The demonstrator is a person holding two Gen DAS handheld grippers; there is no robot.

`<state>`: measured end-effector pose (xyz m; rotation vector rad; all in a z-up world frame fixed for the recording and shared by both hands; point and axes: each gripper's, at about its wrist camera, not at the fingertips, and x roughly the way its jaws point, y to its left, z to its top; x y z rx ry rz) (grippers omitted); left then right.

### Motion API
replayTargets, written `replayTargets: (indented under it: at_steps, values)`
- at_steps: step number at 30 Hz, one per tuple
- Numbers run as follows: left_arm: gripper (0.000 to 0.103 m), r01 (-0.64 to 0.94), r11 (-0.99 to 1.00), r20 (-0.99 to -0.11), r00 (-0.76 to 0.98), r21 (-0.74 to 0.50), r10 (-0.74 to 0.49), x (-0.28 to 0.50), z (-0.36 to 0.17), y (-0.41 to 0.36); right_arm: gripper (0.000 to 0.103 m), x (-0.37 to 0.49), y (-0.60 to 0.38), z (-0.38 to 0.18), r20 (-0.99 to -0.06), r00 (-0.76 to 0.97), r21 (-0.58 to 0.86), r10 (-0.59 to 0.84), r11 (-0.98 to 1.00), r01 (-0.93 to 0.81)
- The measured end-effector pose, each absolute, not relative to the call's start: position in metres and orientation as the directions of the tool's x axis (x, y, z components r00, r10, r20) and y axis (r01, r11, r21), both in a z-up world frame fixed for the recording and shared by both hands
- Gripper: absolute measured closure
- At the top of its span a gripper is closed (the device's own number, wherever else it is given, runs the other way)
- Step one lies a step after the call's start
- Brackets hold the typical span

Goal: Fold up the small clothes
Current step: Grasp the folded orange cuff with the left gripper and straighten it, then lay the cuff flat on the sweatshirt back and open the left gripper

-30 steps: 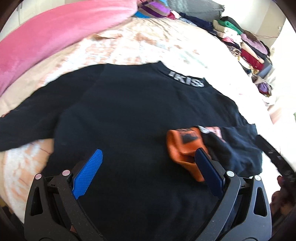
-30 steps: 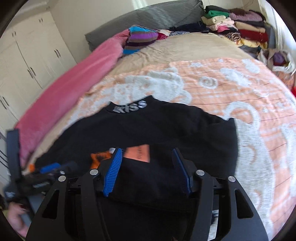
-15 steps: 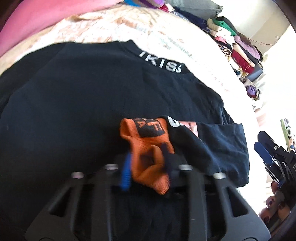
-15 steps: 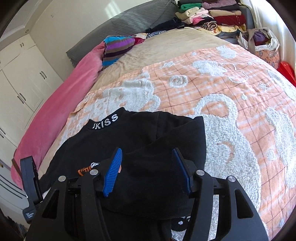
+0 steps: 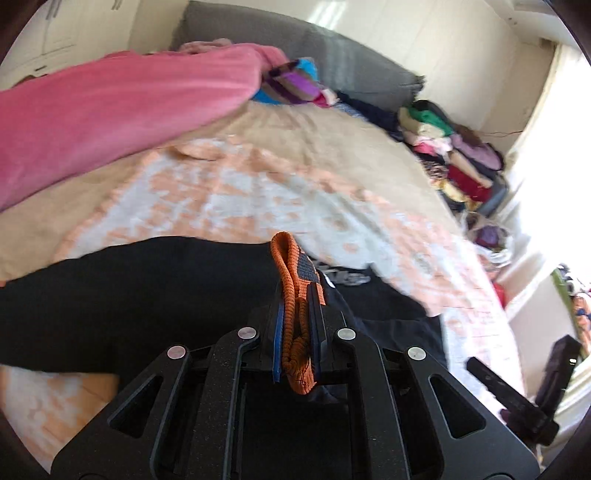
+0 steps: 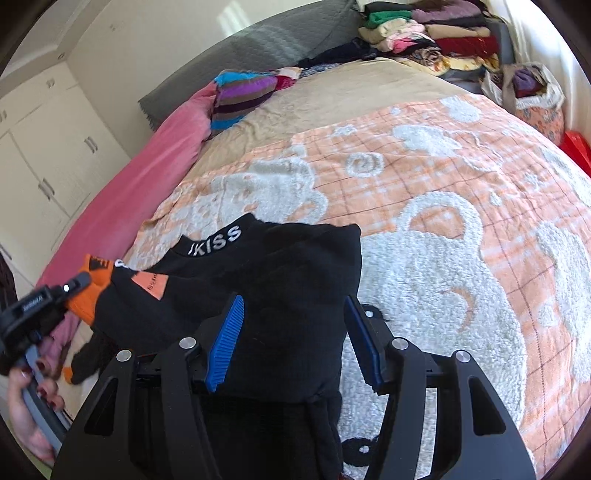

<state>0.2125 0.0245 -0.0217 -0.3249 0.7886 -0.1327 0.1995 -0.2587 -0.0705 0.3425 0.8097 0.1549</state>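
A black sweater (image 6: 280,280) with white "KISS" lettering on its collar lies on the orange and white bedspread (image 6: 443,229). My left gripper (image 5: 297,314) is shut on the sweater's orange knit cuff (image 5: 290,273) and holds it lifted; it also shows at the left in the right wrist view (image 6: 79,284), with the sleeve drawn across the body. My right gripper (image 6: 295,332) is open, its blue fingers (image 6: 227,339) on either side of the sweater's folded right side. The sweater (image 5: 147,288) also shows in the left wrist view.
A pink blanket (image 5: 110,110) lies along the bed's left side. A striped garment (image 6: 243,96) sits by the grey headboard (image 6: 258,48). Stacks of folded clothes (image 6: 424,33) and a bag (image 6: 535,96) stand at the far right. White wardrobes (image 6: 37,155) are at left.
My left gripper closed on the orange cuff and lifted it, drawing the sleeve to the left across the sweater. My right gripper stayed open over the sweater's right side.
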Motion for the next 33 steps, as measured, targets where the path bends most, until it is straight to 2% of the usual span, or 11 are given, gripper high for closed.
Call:
replayTargets:
  at_steps: [9,14,22,27,31,33]
  values:
    - [0.098,-0.084,0.947,-0.740,0.646,-0.311,-0.186,0.207,-0.068,0.057,0.048,0.202,-0.222,-0.085,-0.713,0.655,0.255,0.251,0.963,-0.091]
    - [0.098,-0.070,0.959,-0.733,0.661,-0.274,-0.161,0.208,-0.069,0.061,0.048,0.204,-0.215,-0.089,-0.719,0.645,0.243,0.259,0.963,-0.116]
    - [0.095,-0.134,0.962,-0.781,0.615,-0.239,-0.109,0.212,-0.090,0.076,0.048,0.209,-0.208,-0.105,-0.764,0.596,0.219,0.248,0.968,-0.122]
    - [0.095,-0.186,0.948,-0.770,0.632,-0.257,-0.084,0.203,-0.083,0.099,0.048,0.210,-0.209,-0.109,-0.780,0.577,0.220,0.243,0.969,-0.111]
    - [0.095,-0.122,0.960,-0.738,0.666,-0.254,-0.111,0.193,-0.058,0.086,0.048,0.207,-0.207,-0.101,-0.747,0.609,0.237,0.267,0.963,-0.131]
    - [0.087,-0.069,0.964,-0.735,0.661,-0.255,-0.148,0.193,-0.052,0.069,0.048,0.205,-0.204,-0.097,-0.731,0.618,0.249,0.291,0.956,-0.156]
